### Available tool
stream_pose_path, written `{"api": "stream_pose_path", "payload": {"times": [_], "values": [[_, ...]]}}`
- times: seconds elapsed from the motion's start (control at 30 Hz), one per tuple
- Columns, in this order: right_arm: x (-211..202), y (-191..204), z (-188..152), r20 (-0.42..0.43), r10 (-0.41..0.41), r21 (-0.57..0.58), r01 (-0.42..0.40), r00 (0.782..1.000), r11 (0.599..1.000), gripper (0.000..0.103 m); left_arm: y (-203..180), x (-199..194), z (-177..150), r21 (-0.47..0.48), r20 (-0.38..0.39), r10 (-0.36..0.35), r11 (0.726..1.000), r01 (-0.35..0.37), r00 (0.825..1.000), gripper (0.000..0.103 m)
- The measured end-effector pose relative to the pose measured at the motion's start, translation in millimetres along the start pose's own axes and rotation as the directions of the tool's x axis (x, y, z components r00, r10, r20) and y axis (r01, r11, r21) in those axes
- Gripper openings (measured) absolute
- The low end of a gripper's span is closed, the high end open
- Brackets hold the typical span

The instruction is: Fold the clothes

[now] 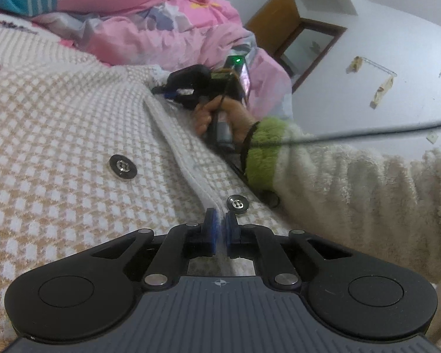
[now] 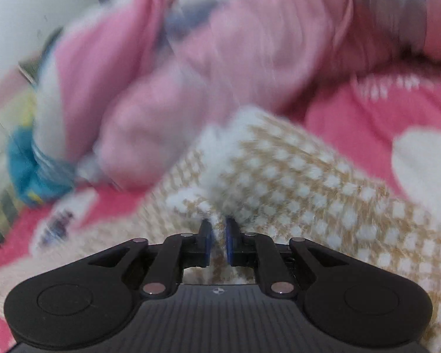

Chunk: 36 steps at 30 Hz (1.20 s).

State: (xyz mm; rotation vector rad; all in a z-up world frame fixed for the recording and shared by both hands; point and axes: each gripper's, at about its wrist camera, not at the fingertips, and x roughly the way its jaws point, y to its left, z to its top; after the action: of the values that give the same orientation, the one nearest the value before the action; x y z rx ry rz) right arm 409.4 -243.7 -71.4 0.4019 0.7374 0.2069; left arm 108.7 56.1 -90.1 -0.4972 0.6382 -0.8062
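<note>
Soft, even indoor light fills both views, with no hard shadows and no glare. The left wrist view is mostly sharp: the checked knit (image 1: 58, 117) and its buttons (image 1: 123, 167) read crisply, though the hand (image 1: 220, 117) near 1 o'clock is slightly smeared. Fisheye bending curves the wall (image 1: 382, 29) toward 2 o'clock. The right wrist view is heavily motion-blurred; the pink bedding (image 2: 220, 44) at 12 o'clock streaks, while the gripper (image 2: 219, 235) at 6 o'clock stays sharp.

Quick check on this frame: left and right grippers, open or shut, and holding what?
Left gripper: shut on the white edge band of the checked garment.
Right gripper: shut on a fold of the checked garment; view is blurred.
</note>
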Motion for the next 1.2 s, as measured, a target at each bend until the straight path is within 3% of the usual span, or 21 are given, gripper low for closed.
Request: {"api": "stream_pose_path", "payload": {"times": [0.13,0.2,0.23,0.3,0.37,0.47,0.63,0.67,0.7,0.8,0.97,1.03,1.13,1.2], "values": [[-33,12,11,-0.027,-0.024,0.028,0.025,0.999,0.999,0.033,11,2,3,-0.07,-0.041,-0.012,0.997,0.009,0.999,0.005],[-56,19,15,-0.032,-0.024,0.046,0.025,0.999,0.999,0.033,16,2,5,-0.102,-0.053,-0.027,0.995,0.021,0.998,0.009],[-80,23,17,-0.018,-0.004,0.063,0.005,1.0,0.998,0.033,18,1,4,-0.114,-0.061,-0.043,0.993,0.036,0.997,0.017],[-139,33,16,0.006,0.057,0.1,-0.057,0.998,0.993,0.033,19,-1,3,-0.128,-0.076,-0.079,0.989,0.069,0.994,0.028],[-203,39,6,0.03,0.112,0.122,-0.115,0.993,0.986,0.034,15,-3,3,-0.124,-0.093,-0.094,0.989,0.082,0.991,0.033],[-297,44,-23,0.055,0.161,0.099,-0.166,0.985,0.981,0.034,6,-8,1,-0.119,-0.147,-0.079,0.991,0.062,0.986,0.034],[-420,31,-102,0.14,0.126,0.047,-0.133,0.982,0.99,0.039,-15,-21,-9,-0.075,-0.197,0.013,0.997,-0.029,0.98,0.032],[-433,23,-122,0.153,0.107,0.063,-0.118,0.982,0.991,0.039,-20,-23,-12,-0.059,-0.204,0.044,0.997,-0.057,0.978,0.023],[-441,14,-142,0.154,0.082,0.091,-0.097,0.985,0.991,0.04,-24,-24,-15,-0.044,-0.21,0.075,0.995,-0.086,0.975,0.007],[-447,-15,-199,0.118,0.005,0.191,-0.028,0.993,0.981,0.041,-27,-31,-9,-0.06,-0.228,0.108,0.99,-0.125,0.968,0.003],[-444,-40,-254,0.101,-0.039,0.27,0.011,0.994,0.963,0.04,-33,-46,12,0.001,-0.223,0.218,0.975,-0.223,0.95,0.002],[-443,-42,-265,0.106,-0.041,0.259,0.012,0.994,0.966,0.04,-35,-49,14,0.06,-0.217,0.278,0.961,-0.272,0.936,0.003],[-438,-46,-272,0.114,-0.067,0.232,0.039,0.991,0.972,0.04,-38,-38,9,0.059,-0.273,0.328,0.944,-0.324,0.904,0.012],[-436,-44,-274,0.12,-0.065,0.205,0.039,0.991,0.978,0.04,-43,-43,6,0.073,-0.247,0.372,0.928,-0.366,0.895,0.014]]}}
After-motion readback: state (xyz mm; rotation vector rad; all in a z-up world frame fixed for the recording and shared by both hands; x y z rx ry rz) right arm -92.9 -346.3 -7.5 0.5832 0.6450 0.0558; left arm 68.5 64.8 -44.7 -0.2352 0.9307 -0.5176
